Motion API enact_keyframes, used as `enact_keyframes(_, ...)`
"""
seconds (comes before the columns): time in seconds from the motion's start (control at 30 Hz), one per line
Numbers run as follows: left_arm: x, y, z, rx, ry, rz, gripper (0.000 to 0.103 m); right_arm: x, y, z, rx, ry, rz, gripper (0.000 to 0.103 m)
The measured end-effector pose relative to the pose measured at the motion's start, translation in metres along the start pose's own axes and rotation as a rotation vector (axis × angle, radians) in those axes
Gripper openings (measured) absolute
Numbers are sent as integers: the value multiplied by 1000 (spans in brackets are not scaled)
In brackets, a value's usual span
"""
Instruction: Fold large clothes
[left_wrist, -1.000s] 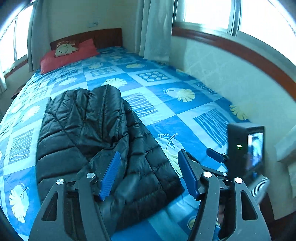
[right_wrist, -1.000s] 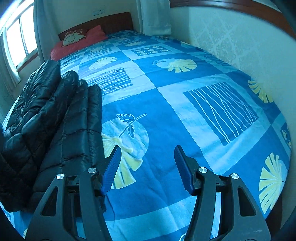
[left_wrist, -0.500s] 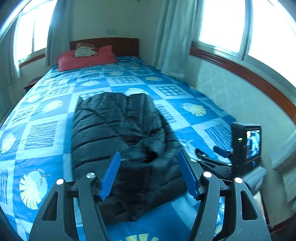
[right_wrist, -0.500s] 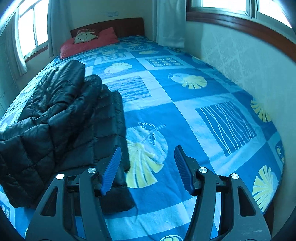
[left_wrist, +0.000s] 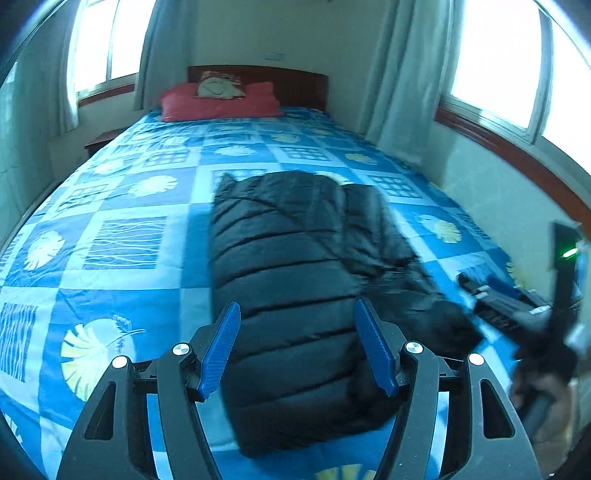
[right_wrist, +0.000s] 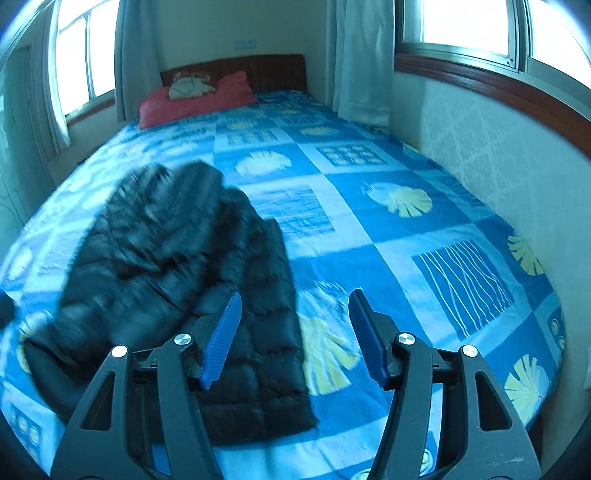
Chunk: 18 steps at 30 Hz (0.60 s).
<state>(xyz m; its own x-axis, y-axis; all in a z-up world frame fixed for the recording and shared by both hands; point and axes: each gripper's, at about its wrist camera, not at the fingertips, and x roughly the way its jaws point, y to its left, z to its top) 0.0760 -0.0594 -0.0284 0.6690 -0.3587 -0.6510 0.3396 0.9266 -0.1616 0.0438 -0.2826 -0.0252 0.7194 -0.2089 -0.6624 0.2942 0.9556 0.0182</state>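
A black quilted puffer jacket lies folded lengthwise on the blue patterned bed, also visible in the right wrist view as a blurred dark heap. My left gripper hovers open above the jacket's near end with nothing between its blue pads. My right gripper hangs above the jacket's right edge and the bedspread; its jaws are opening and hold nothing. The right gripper also shows blurred at the right edge of the left wrist view.
The bed runs back to a red pillow and a wooden headboard. A wall with a wooden sill borders the bed's right side. Curtained windows stand on both sides. A small bedside table is at the left.
Both grippers have drawn back and up from the jacket, which now lies released on the bed. The left view swung so the jacket sits centred. The right jaws widened slightly.
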Motion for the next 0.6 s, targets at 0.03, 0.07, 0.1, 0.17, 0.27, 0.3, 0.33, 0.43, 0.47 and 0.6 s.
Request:
enact_keyframes(0.03, 3, 6, 0, -10, 3, 12, 64, -2, 5, 4, 4, -6, 24, 70)
enact_keyframes(0.07, 6, 13, -1, -19, 4, 24, 64, -3, 8, 6, 6, -8, 42, 71)
enact_keyframes(0.1, 8, 17, -2, -24, 5, 32, 64, -3, 14, 9, 6, -6, 68, 72)
enact_keyframes(0.17, 13, 27, -5, -32, 10, 63, 64, 1, 27, 12, 9, 6, 127, 77)
enact_keyframes(0.27, 20, 39, -10, -43, 21, 84, 64, 13, 43, 11, 8, 58, 181, 81)
enact_keyframes(0.3, 22, 43, -11, -45, 25, 89, 64, 20, 49, 8, 2, 89, 200, 81)
enact_keyframes(0.33, 25, 47, -13, -49, 30, 97, 64, 26, 53, 6, -3, 111, 210, 81)
enact_keyframes(0.43, 30, 58, -19, -64, 45, 104, 64, 40, 61, -5, -32, 163, 189, 77)
enact_keyframes(0.47, 33, 62, -21, -74, 52, 99, 64, 42, 62, -8, -45, 174, 185, 42)
enact_keyframes(0.6, 39, 69, -22, -107, 65, 35, 64, 53, 50, -11, -62, 203, 178, 24)
